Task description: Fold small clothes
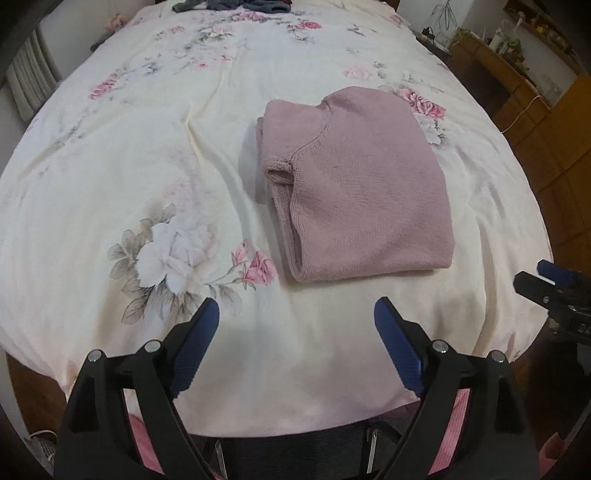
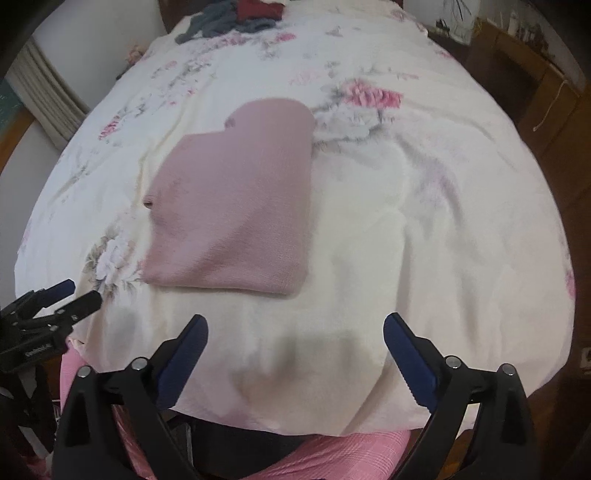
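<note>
Black-framed with blue pads, the left gripper [image 1: 295, 321] hovers low over the near edge of the bed, jaws spread wide and holding nothing. The right gripper [image 2: 295, 332] hangs beside it at the same edge, equally wide and empty. The pink sweater [image 1: 354, 192] lies folded flat on the flowered bedspread [image 1: 129, 155], just beyond both grippers and touching neither. A heap of dark clothes [image 2: 229, 18] sits at the far end of the bed, well apart. Wooden furniture [image 1: 546, 122] stands to the right.
</note>
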Demonstrator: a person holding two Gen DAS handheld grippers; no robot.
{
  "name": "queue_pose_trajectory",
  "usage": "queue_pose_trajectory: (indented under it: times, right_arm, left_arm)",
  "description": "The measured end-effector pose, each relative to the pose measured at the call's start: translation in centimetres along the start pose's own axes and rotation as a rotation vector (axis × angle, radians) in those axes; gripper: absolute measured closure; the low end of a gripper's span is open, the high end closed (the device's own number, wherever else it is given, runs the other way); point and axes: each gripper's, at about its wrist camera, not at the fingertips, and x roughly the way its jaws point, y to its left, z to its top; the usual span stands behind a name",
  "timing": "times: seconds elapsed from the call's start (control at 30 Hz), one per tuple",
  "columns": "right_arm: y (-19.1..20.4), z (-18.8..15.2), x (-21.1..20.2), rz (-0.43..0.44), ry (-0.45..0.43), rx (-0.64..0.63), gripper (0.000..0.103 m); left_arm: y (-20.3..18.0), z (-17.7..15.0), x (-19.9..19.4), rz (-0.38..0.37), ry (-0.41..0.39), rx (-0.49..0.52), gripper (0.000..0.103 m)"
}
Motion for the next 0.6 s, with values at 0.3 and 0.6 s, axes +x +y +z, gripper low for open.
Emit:
queue_pose_trajectory:
  times: [0.3, 0.6]
  right_arm:
    - [1.9, -0.3, -3.7, -0.103, -0.058, -0.016, 0.004]
    - [3.2, -0.6, -6.3, -0.152, -0.109, -0.050, 0.004]
  left_arm:
    - [-0.5, -0.8, -4.1, 0.042, -0.081, -0.002, 0.014]
    - [-2.0, -1.3, -7.2, 0.088, -0.146, 0.021, 0.013]
